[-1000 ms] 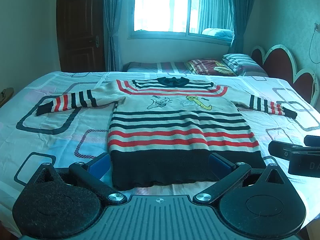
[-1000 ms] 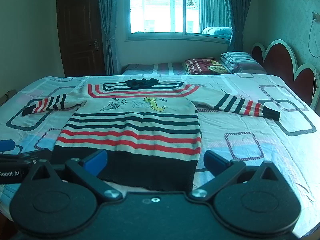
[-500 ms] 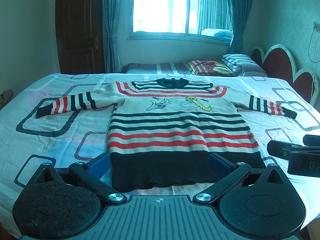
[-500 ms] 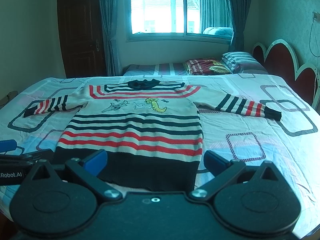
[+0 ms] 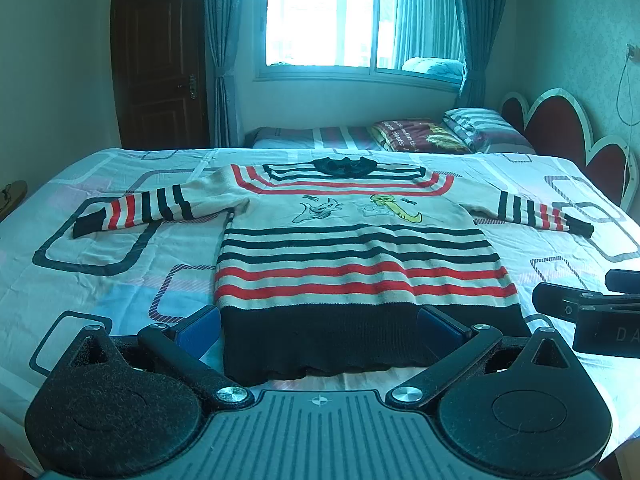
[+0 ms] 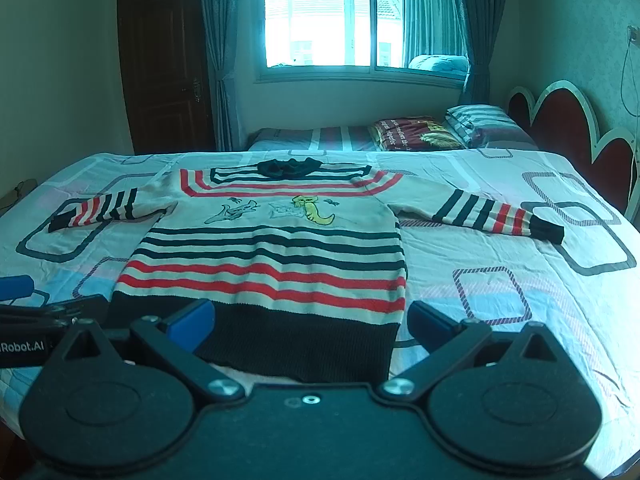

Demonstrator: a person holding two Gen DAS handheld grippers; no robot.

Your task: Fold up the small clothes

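Black left claw (image 5: 319, 326) and right claw (image 6: 311, 320), blue pads, silver screws

Blown-out window (image 5: 362, 20) backlight, bluish cast, fisheye-curved edges.

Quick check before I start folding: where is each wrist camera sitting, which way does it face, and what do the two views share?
Left wrist: behind the open left gripper, near the hem, facing the window; the right gripper shows at right.
Right wrist: behind the open right gripper, same heading, further right; the left gripper shows at left.
Shared: the flat striped sweater, patterned bedsheet, pillows, headboard.
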